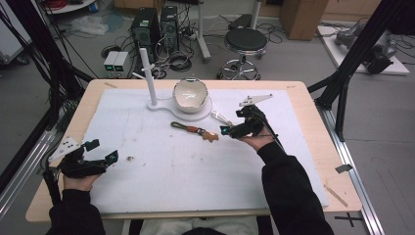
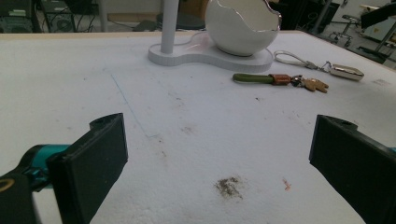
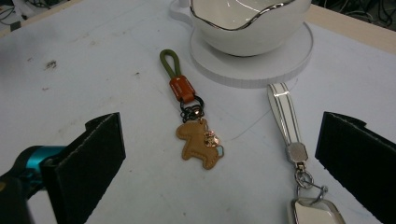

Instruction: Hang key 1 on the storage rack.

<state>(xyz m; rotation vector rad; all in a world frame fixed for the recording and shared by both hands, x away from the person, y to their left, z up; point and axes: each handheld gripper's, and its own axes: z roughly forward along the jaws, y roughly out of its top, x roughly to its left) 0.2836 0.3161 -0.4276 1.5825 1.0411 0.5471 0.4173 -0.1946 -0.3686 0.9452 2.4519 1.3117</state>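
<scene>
The right gripper [image 1: 234,128] hovers wide open just over the brown horse keychain [image 3: 194,126], which lies flat in front of the white bowl [image 3: 247,23]. The left gripper [image 1: 100,152], also open, sits well away from the bowl, holding nothing.

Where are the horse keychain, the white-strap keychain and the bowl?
horse keychain [image 3: 200,143]: right gripper view, on the tan leather horse.
white-strap keychain [image 3: 284,112]: right gripper view, mid strap.
bowl [image 1: 190,94]: high view, inside wall.
</scene>
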